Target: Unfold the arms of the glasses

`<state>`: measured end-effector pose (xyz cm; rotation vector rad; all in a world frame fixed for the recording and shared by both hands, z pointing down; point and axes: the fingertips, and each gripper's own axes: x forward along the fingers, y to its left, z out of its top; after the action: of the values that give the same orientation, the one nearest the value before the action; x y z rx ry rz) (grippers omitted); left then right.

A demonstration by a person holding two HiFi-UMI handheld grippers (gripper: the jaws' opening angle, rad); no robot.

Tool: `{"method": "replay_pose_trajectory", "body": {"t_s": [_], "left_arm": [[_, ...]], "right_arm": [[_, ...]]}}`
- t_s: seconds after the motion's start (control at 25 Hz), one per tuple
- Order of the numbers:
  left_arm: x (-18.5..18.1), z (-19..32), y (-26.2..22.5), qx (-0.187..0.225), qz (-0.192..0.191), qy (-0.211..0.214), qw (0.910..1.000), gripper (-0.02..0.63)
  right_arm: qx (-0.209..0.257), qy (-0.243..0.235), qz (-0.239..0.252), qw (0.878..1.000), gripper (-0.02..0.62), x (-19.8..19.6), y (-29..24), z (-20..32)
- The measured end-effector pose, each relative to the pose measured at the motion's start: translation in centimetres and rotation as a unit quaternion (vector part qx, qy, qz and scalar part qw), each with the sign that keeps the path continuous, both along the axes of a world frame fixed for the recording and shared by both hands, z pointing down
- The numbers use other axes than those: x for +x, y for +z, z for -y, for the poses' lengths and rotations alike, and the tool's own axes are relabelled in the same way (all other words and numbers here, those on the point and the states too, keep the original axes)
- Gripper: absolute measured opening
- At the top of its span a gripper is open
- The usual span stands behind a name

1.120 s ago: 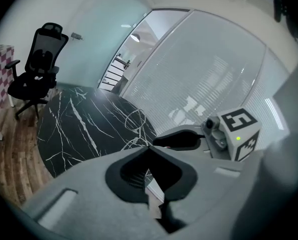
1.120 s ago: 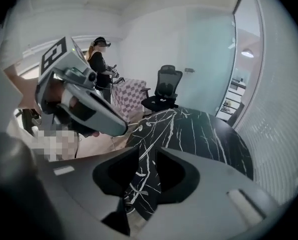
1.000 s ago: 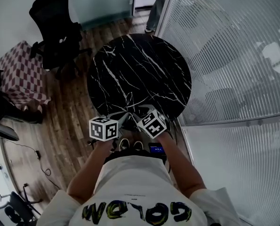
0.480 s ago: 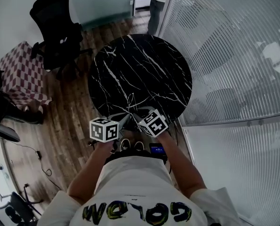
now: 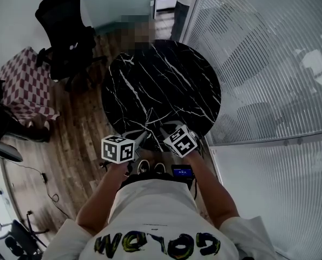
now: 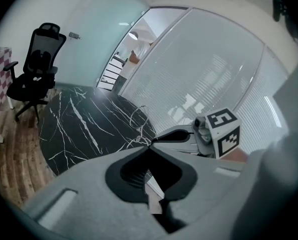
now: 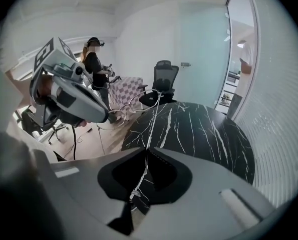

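Round black marble table (image 5: pixel 166 80) with white veins, on a wood floor (image 5: pixel 79 129). Black office chair (image 5: pixel 63 26) and a checkered seat (image 5: pixel 23 85) to the left, glass wall with blinds (image 5: pixel 258 64) to the right.

The wire-frame glasses (image 6: pixel 137 120) are at the table's near edge, between the 2 grippers.
- Left gripper (image 6: pixel 150 144): jaws clamped together on the frame.
- Right gripper (image 7: pixel 147 151): jaws have just been closing and now pinch 1 thin glasses arm (image 7: pixel 153 119), which runs straight through them.

Versus 1 s ago, the right gripper's marker cube (image 5: pixel 181 140) sits slightly further right. The left cube (image 5: pixel 118 148) is in the same spot and the table is unchanged.
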<state>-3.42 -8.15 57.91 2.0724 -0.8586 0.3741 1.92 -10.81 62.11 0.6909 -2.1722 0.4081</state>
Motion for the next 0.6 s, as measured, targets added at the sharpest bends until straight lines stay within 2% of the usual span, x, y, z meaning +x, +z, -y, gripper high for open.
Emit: {"method": "replay_pose_trajectory", "body": {"t_s": [0.32, 0.6], "left_arm": [[-0.6, -0.6, 0.5, -0.006, 0.014, 0.006, 0.9999, 0.003], [-0.5, -1.2, 1.3, -0.014, 0.021, 0.017, 0.9995, 0.003]], "right_arm": [[0.023, -0.007, -0.033, 0.999, 0.009, 1.8, -0.2, 0.5], [0.054, -0.03, -0.086, 0.994, 0.009, 2.9, 0.3, 0.6]]}}
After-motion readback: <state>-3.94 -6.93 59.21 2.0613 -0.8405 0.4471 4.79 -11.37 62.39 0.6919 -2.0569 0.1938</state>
